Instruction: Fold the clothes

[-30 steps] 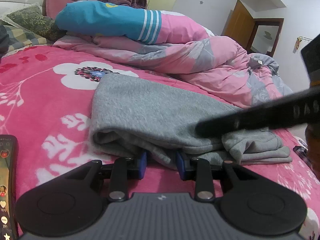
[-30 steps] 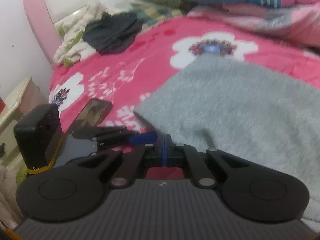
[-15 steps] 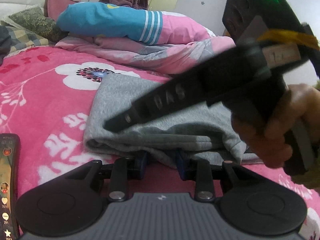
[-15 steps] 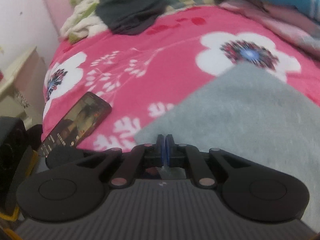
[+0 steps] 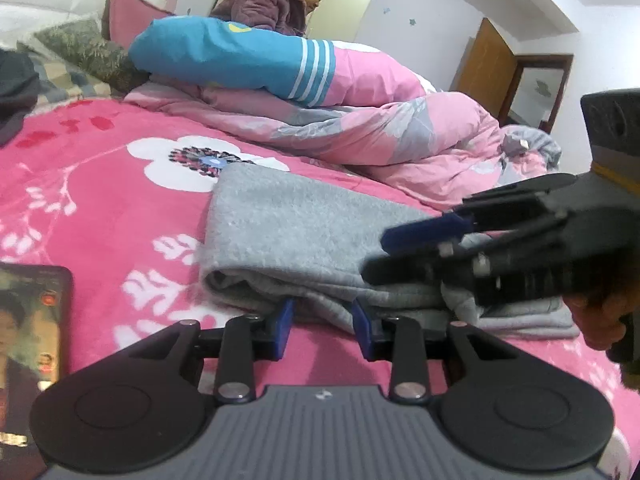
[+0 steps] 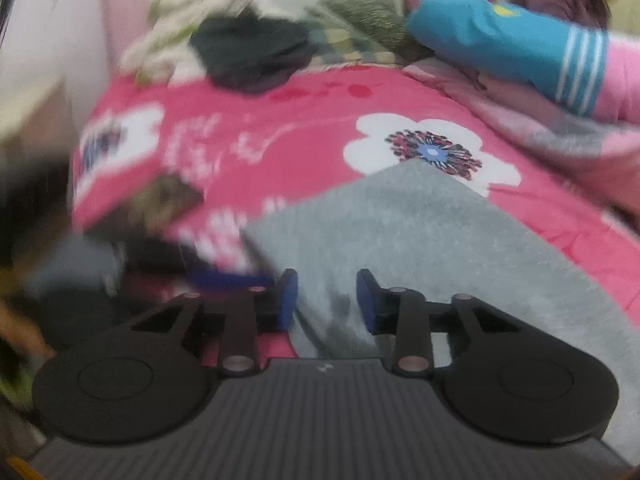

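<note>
**Soft grey garment, half folded, near edge between the jaws**

The left gripper (image 5: 322, 320) stands narrowly parted at the near edge of the grey garment (image 5: 304, 232), a drooping layer of cloth between its pads; whether they press it I cannot tell. The right gripper (image 6: 327, 300) is opening over the same cloth, its pads apart and clear of it. The garment lies folded in layers on the pink flowered bedspread (image 5: 100, 184), a phone (image 5: 32, 328) near left. It looks light, limp and fleecy, unlikely to slip; I would take the near corners, catching all layers. No containers are visible.
</note>
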A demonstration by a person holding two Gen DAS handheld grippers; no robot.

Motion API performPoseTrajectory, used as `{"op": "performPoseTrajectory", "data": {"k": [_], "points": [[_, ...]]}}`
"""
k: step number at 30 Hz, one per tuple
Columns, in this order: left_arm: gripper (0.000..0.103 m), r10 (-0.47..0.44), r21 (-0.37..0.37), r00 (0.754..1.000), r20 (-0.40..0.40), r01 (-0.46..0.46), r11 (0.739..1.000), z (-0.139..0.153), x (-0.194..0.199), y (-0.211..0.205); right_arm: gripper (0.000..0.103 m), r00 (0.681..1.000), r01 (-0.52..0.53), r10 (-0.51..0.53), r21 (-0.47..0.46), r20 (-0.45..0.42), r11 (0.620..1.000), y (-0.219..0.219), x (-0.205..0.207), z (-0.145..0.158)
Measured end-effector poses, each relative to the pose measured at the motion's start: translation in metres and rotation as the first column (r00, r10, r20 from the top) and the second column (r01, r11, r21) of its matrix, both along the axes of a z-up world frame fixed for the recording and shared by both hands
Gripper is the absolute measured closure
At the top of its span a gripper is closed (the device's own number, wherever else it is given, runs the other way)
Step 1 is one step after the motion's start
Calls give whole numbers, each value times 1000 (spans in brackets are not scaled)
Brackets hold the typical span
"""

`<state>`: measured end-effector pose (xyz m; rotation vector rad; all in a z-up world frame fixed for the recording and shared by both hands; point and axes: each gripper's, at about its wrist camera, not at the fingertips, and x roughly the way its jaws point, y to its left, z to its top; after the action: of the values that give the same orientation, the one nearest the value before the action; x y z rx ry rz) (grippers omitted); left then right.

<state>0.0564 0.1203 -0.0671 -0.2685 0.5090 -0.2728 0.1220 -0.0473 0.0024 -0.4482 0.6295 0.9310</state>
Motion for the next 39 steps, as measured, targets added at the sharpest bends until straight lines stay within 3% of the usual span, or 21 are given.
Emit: {"op": "performPoseTrajectory", "data": {"k": [4,9,11,15,20,23,27,30,32,35,39], "points": [[66,-11,56,1000,10,10,998,18,-11,6,58,994,-75,79,-62,70,995,0,-16,-10],[58,-85,215,996,28,77,974,49,-11,24,61,988,-67,77,-73,134,995,5,-19,-22],[53,-131,270,991,10,123,955,61,-1,31,65,992,-46,51,-47,116,998,6,-12,-25],[52,-206,360,978,-15,198,912,76,22,41,95,993,-16,18,-12,113,1000,10,-6,-28],[50,-260,394,963,-71,267,880,65,43,39,97,997,45,-52,119,53,992,0,0,-19],[46,-302,413,948,-98,314,855,56,48,22,97,997,56,-62,141,37,988,-3,1,-21],[45,-305,555,949,-83,298,777,49,44,-10,92,994,83,-94,186,50,979,-11,-5,-14],[45,-321,620,945,-59,286,731,47,30,-26,86,984,144,-167,299,53,943,-48,-21,6],[45,-329,646,943,-43,278,711,45,20,-36,85,967,240,-256,361,-4,901,-81,-30,12],[44,-344,685,939,-18,262,680,40,10,-56,85,912,411,-361,409,-198,815,-124,-41,-4],[44,-350,741,936,22,220,635,31,10,-87,83,823,552,-394,412,-410,725,-143,-51,-40]]}}
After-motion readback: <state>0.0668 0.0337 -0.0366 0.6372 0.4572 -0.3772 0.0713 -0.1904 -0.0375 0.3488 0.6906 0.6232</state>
